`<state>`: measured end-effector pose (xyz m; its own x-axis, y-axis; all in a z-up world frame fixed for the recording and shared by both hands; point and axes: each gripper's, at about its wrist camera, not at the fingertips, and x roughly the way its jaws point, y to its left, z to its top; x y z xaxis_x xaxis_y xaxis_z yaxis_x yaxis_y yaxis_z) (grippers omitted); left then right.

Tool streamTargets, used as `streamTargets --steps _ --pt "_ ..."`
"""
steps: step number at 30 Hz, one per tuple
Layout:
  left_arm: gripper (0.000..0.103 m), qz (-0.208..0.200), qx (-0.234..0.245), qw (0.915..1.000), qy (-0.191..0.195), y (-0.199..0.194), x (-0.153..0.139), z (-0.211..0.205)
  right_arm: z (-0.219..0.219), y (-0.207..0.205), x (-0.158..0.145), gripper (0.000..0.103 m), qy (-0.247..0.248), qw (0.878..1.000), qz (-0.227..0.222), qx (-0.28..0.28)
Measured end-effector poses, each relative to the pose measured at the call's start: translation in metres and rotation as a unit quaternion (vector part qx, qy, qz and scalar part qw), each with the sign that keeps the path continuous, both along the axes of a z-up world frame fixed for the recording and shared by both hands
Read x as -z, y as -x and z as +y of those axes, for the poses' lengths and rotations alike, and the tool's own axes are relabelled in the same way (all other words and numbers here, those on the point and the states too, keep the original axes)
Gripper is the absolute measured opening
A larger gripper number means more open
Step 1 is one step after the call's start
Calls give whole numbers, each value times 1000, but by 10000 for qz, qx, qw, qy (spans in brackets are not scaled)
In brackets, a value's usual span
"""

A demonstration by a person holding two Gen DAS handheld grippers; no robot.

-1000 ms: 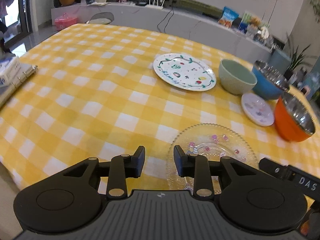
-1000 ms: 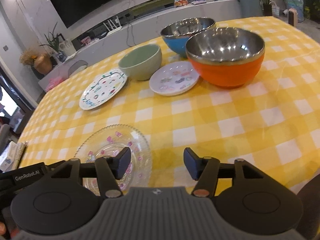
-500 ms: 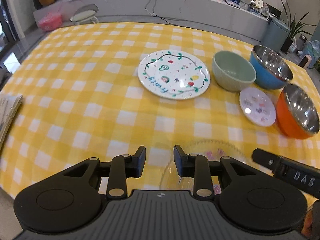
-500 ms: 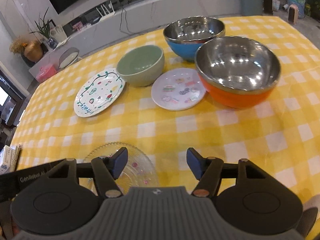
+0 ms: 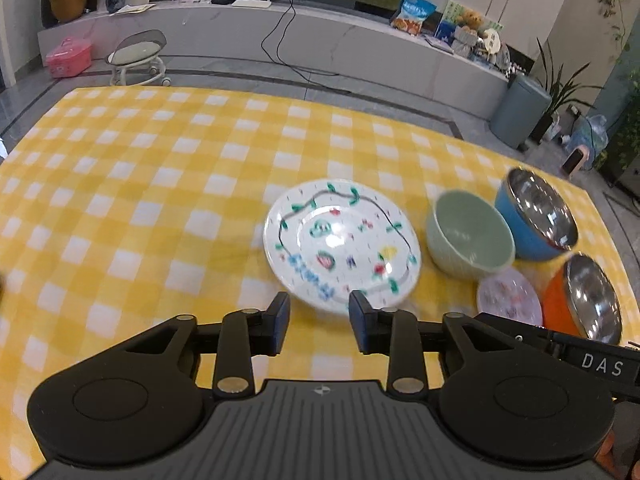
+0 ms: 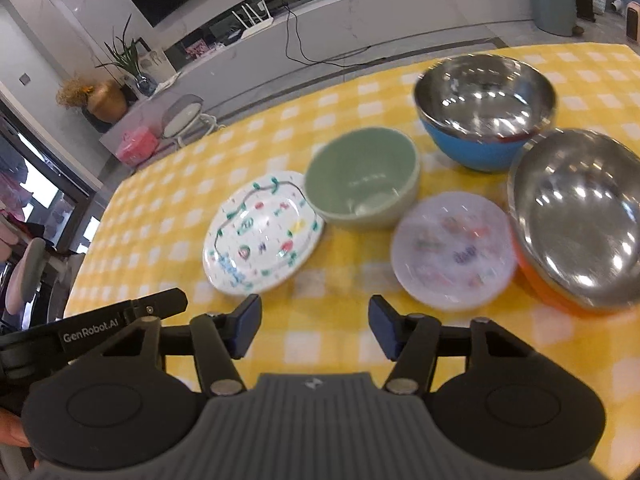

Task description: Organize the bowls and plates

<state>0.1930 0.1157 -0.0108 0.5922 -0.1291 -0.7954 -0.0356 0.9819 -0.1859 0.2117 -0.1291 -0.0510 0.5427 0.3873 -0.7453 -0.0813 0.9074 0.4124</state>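
Both views smeared by motion; patterns on the plates legible only as coloured blotches, lettering on the large plate not readable; in the left wrist view the small plate is partly covered by the right gripper's side bar, and the orange bowl is cut by the same bar at its near edge; in the right wrist view the orange bowl runs off the right edge of frame.

Count on the yellow checked tablecloth: plates, two; bowls, three. Large painted plate leftmost; green bowl just right of it, rims apparently touching or overlapping in view, cannot tell which; small plate near-right of the green bowl, against the orange bowl's side; blue bowl farthest, just beside the orange bowl; both steel-lined.

Left gripper: jaws opening, nothing between them; large painted plate lies just beyond the tips, right fingertip overlapping its near rim in view, contact not determinable. Right gripper: jaws closing yet spread wide, only cloth between; both plates lie just beyond the tips.
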Motion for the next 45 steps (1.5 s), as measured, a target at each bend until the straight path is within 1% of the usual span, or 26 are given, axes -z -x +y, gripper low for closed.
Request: streamTargets --steps 3,4,5,7,10,13,17,20,27,29,31,33,36,39,41,43,45 --pt "45 -92 -5 9999 90 -14 7 9 7 -13 4 55 -110 9999 -111 -52" --pt "45 -118 -34 9999 121 -20 10 13 8 -18 7 50 -198 9997 -125 -78" --pt "45 -134 -76 9998 151 -23 12 17 9 -23 9 49 -258 9996 -112 -88" --pt "45 -185 -206 9991 310 -33 18 26 11 -32 14 45 -331 9994 -64 -104" --pt "45 -155 -332 9975 607 -44 30 38 14 -43 23 42 -438 9990 -5 -114" --pt "45 -181 -423 9968 647 -53 41 43 17 -50 32 41 -540 9984 -9 -171" --pt "45 -374 -442 9952 792 -59 52 51 19 -54 41 41 -532 9985 59 -84" --pt "45 -364 -404 9947 872 -63 61 52 19 -58 46 42 -540 9985 45 -59" --pt "44 -572 -258 9948 808 -64 68 45 17 -63 59 42 -541 9985 -34 98" --pt "40 -610 -176 9949 783 -63 68 44 18 -63 60 40 -568 9983 -99 83" --pt "39 -623 -154 9953 731 -63 68 41 18 -62 62 29 -593 9981 -107 84" --pt "37 -632 -159 9956 680 -62 68 40 17 -62 64 27 -664 9977 -112 125" --pt "35 -637 -160 9959 627 -62 68 39 15 -62 67 27 -833 9963 -109 199" --pt "29 -627 -221 9958 631 -62 69 41 11 -62 69 27 -1045 9940 -67 316" --pt "24 -616 -276 9955 665 -62 69 44 11 -61 69 24 -1090 9933 -60 372" --pt "19 -598 -332 9954 674 -62 70 46 11 -59 69 13 -995 9942 -74 404" --pt "17 -571 -365 9951 715 -62 69 47 9 -59 70 7 -961 9943 -51 456"
